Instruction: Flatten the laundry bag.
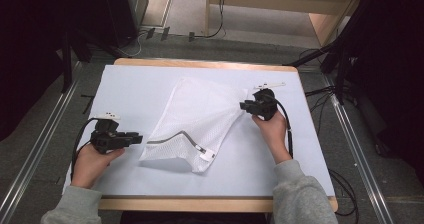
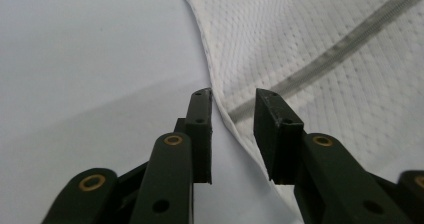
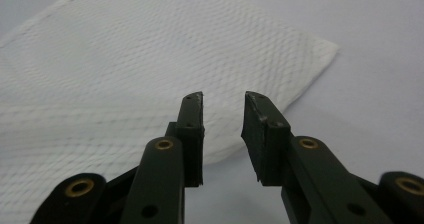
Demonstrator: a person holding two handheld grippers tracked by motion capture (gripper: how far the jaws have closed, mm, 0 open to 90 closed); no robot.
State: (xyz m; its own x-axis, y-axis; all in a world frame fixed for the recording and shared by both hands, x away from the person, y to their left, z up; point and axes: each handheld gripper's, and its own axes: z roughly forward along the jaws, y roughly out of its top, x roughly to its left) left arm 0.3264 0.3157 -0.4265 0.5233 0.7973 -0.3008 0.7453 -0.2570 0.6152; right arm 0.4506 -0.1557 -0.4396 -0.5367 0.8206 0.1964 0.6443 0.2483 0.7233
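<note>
Grey sweatshirt sleeves cover both forearms. Each hand carries a black two-jaw tool, the left gripper (image 1: 134, 138) and right gripper (image 1: 243, 105), with brass-ringed pivots, squared black pads, trailing black cables and small pale plates on top.

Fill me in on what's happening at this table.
A person holds a gripper in each hand over a white mesh laundry bag lying flat on the table. The left gripper sits at the bag's left edge, the right gripper at its far right corner. Both have jaws apart, gripping nothing.
</note>
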